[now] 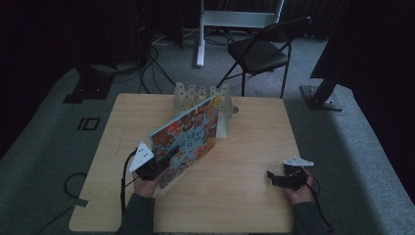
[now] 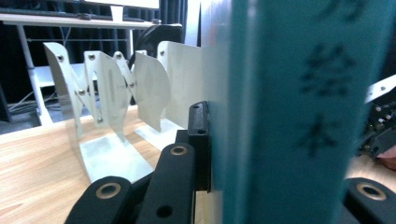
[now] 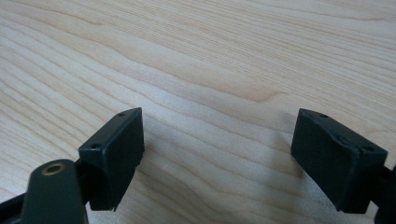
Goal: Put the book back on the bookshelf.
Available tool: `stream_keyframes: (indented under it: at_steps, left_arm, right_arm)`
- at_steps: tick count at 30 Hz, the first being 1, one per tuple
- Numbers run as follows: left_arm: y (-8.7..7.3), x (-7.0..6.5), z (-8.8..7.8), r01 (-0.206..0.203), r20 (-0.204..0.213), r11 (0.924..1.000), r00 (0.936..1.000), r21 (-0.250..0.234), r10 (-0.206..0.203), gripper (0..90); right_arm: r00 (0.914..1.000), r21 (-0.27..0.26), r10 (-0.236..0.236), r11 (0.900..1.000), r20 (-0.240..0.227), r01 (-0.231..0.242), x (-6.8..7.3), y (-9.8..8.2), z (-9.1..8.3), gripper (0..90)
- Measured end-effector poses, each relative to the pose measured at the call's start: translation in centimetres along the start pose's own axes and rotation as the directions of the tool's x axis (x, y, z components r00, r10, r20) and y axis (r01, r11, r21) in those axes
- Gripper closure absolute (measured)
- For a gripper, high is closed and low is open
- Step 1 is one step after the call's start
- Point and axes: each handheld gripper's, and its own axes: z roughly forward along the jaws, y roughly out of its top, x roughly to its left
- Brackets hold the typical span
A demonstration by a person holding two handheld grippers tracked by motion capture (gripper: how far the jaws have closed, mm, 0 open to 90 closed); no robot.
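Note:
My left gripper (image 1: 161, 160) is shut on the lower left corner of a colourful picture book (image 1: 188, 134). The book is held upright and tilted, its far end reaching the white metal book rack (image 1: 200, 98) at the table's back. In the left gripper view the book's teal spine (image 2: 299, 112) stands between the jaws, with one black pad (image 2: 200, 135) pressed flat against its cover and the rack's dividers (image 2: 107, 88) behind. My right gripper (image 1: 280, 177) rests low at the table's front right, open. In the right gripper view its gripper (image 3: 226, 154) has bare wood between the jaws.
The light wooden table (image 1: 244, 205) has free surface in the middle and at the front. Behind it on the grey carpet stand a black folding chair (image 1: 259, 51) and a white stand leg (image 1: 199, 44). Cables (image 1: 151, 68) lie at the back left.

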Motion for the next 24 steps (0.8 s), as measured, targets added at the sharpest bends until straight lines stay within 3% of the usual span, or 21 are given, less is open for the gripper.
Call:
stream_keyframes:
  at_steps: [14,18,24]
  left_arm:
    - [-0.1,0.9,-0.9,0.024,-0.073,0.9996,0.997,-0.011,-0.025,81.0]
    - [0.1,0.8,-1.0,0.002,-0.116,1.0,0.9933,-0.003,-0.003,81.1]
    - [0.2,1.0,-1.3,0.012,-0.132,0.9999,0.9912,-0.012,-0.013,81.0]
  right_arm:
    - [1.0,0.0,-0.001,1.0,0.001,0.001,0.0,0.0,0.0,17.2]
    - [1.0,0.0,0.0,1.0,0.001,0.0,0.0,0.0,0.0,17.2]
    - [1.0,0.0,-0.001,1.0,0.0,0.001,0.0,0.0,0.0,17.2]
